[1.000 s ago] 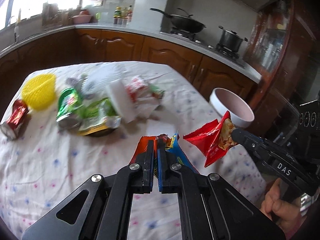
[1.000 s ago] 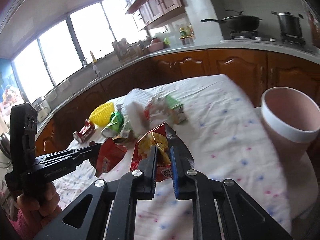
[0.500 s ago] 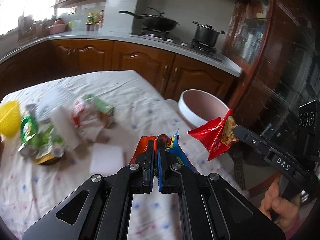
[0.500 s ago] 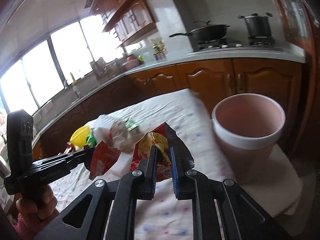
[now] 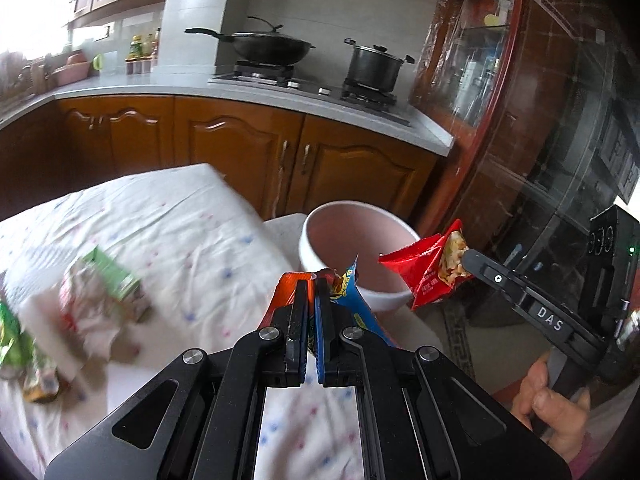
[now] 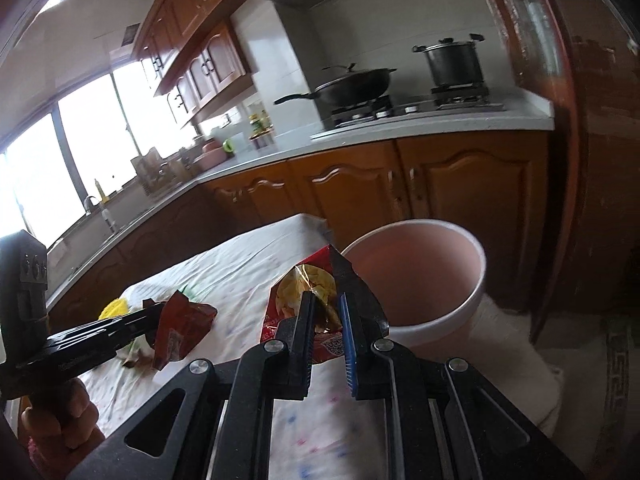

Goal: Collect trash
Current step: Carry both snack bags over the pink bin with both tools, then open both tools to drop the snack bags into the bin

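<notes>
My left gripper [image 5: 311,285] is shut on an orange-and-blue snack wrapper [image 5: 352,300], held over the table edge just short of the pink bin [image 5: 358,256]. My right gripper [image 6: 326,300] is shut on a red chip bag [image 6: 304,292], held beside the rim of the pink bin [image 6: 416,276]. In the left wrist view the right gripper [image 5: 466,262] holds the red bag [image 5: 430,268] at the bin's right rim. In the right wrist view the left gripper [image 6: 154,314] holds its wrapper [image 6: 180,326] over the table.
The table [image 5: 168,232] with a white dotted cloth still carries blurred trash at its left: a green carton [image 5: 112,276], crumpled wrappers [image 5: 86,312], a yellow basket [image 6: 114,307]. Wooden kitchen cabinets [image 5: 240,156] stand behind; a dark glass cabinet [image 5: 540,168] stands on the right.
Both grippers have swung right, away from the trash pile toward the pink bin, each still holding its wrapper. The bin now sits close in front of both.
</notes>
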{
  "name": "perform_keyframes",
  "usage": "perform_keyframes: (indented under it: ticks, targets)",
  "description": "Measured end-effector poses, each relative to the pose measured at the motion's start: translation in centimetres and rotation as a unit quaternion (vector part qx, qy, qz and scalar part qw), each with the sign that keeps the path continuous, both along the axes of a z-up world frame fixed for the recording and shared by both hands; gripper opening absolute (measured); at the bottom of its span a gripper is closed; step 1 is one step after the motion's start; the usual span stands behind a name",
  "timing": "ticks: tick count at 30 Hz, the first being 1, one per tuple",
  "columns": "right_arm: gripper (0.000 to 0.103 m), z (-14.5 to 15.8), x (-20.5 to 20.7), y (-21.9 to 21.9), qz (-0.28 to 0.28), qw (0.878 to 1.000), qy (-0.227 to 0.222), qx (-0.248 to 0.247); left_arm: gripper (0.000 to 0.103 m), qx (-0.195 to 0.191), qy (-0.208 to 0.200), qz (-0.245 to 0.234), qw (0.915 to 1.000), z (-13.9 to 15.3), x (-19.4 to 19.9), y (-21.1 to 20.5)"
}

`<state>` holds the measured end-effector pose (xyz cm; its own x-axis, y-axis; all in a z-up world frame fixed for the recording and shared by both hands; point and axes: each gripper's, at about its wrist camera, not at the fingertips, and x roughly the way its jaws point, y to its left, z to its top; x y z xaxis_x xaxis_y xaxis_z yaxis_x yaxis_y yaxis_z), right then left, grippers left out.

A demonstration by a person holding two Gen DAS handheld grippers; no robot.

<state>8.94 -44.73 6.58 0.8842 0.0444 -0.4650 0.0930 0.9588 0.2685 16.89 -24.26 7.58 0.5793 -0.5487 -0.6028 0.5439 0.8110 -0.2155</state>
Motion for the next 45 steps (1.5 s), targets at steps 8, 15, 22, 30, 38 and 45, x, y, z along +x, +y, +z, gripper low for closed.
perform_keyframes:
  ticks: [8,15,22,30,38,45]
  targets:
    - [0.013,0.6,3.1,-3.2,-0.031,0.999,0.006,-0.012,0.002,0.002,0.004,-0.021,0.9998,0.5,4.2,-5.7]
    - [0.013,-1.0,6.3,-6.0,-0.047,0.998,0.033,-0.007,0.002,0.025,0.036,-0.036,0.9984,-2.1,7.8,-10.6]
    - [0.014,-3.1,7.9,-7.6,-0.053,0.996,0.067,0.005,0.007,0.053,0.066,-0.042,0.9955,-5.1,9.7,-13.1]
    - [0.028,-3.9,8.4,-8.6,-0.056,0.995,0.081,0.019,0.039,0.053,0.083,-0.043,0.9942,-6.5,10.1,-13.1]
    - [0.054,-3.4,7.9,-8.2,-0.059,0.995,0.069,0.029,0.053,0.026,0.087,-0.017,0.9957,-5.6,10.2,-9.8]
    - [0.076,-2.8,7.6,-6.2,-0.043,0.997,0.048,0.042,0.058,0.003,0.084,0.014,0.9963,-4.5,8.7,-5.3]
